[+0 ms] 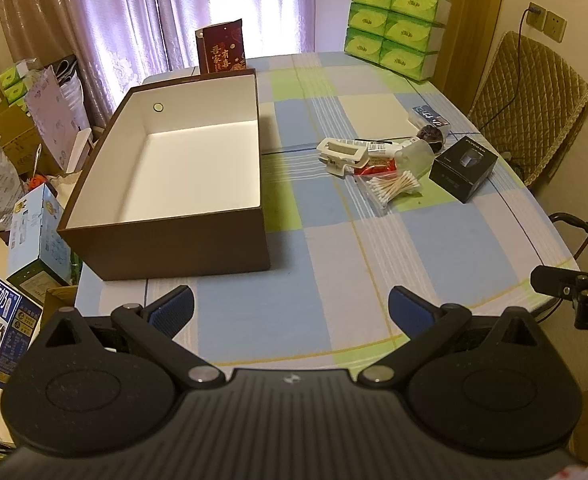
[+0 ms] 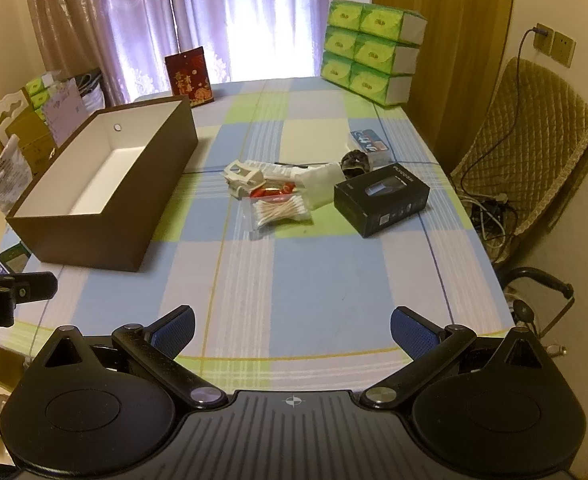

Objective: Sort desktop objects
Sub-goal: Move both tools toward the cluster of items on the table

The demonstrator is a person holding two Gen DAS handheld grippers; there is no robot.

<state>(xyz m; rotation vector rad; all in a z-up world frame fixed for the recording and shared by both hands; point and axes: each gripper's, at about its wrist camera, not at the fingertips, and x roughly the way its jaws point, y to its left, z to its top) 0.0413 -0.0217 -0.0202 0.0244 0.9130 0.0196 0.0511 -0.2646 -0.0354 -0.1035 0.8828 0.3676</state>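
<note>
Both grippers hover wide apart and empty at the near edge of the surface (image 2: 286, 280) — the clutter, a cotton swab bag (image 2: 278, 211) and black box (image 2: 381, 204) among it, lies ahead, right of the open brown box (image 2: 102, 236); the right gripper (image 2: 292, 330) looks nearer than the left gripper (image 1: 292, 310), the black box's long axis running diagonally

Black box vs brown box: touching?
Apart. Right wrist view shows the black box and the brown box separated by open tablecloth and clutter.
</note>
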